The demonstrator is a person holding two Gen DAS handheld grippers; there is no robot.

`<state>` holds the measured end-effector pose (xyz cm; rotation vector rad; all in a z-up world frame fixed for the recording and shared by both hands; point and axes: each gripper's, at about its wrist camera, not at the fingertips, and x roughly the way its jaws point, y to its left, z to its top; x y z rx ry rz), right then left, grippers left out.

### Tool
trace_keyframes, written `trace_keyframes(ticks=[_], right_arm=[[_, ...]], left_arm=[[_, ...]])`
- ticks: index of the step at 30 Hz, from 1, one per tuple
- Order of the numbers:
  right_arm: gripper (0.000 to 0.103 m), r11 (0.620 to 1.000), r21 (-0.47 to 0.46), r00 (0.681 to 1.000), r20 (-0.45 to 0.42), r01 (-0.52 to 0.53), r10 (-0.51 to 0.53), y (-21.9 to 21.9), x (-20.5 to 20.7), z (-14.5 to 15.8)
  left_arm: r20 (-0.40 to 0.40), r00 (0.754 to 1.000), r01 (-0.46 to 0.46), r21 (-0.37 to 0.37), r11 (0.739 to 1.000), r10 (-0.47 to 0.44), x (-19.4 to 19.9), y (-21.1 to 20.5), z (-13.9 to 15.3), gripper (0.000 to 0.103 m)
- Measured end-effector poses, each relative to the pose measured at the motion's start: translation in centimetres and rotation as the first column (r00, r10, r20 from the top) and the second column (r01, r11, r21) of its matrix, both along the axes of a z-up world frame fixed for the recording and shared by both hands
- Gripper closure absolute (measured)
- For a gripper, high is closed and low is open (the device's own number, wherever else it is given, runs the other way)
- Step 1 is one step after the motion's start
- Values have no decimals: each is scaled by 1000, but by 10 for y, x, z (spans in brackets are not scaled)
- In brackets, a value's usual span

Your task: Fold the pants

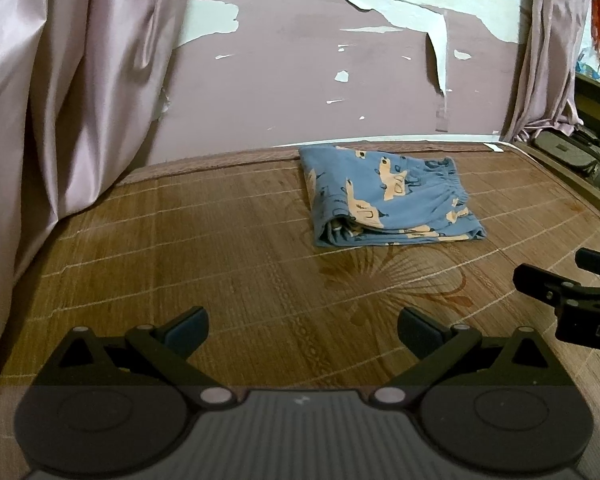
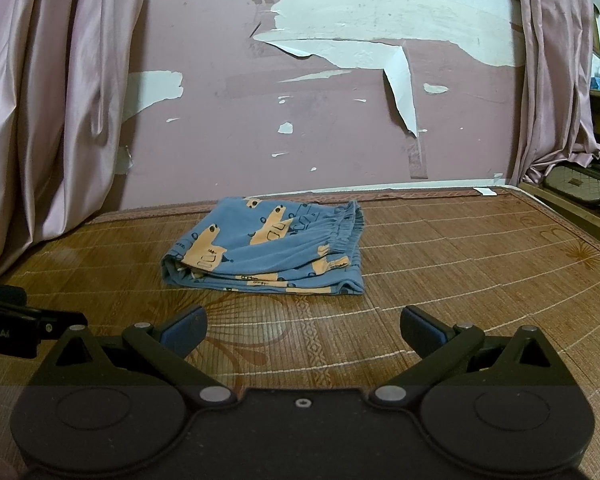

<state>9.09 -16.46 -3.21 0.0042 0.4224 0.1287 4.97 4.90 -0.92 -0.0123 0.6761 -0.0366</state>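
Note:
Blue pants [image 1: 388, 196] with a tan animal print lie folded into a compact stack on the bamboo mat [image 1: 220, 264], near its far edge; they also show in the right wrist view [image 2: 272, 252]. The elastic waistband faces right. My left gripper [image 1: 302, 330] is open and empty, well short of the pants and to their left. My right gripper [image 2: 302, 330] is open and empty, a little short of the pants' near edge. Part of the right gripper shows at the right edge of the left wrist view [image 1: 572, 300].
A pink wall [image 2: 320, 128] with peeling paint stands behind the mat. Pink satin curtains hang at the left [image 1: 60, 100] and right [image 2: 552, 80]. Bags [image 2: 580, 188] lie beyond the mat's right edge.

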Motion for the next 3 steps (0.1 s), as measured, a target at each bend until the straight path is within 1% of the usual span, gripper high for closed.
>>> trace_keyframes(ticks=[3], right_arm=[[1, 1000, -2, 1000, -2, -4, 4, 1, 0, -1]], left_arm=[[1, 1000, 5, 8, 1000, -5, 0, -2, 0, 0]])
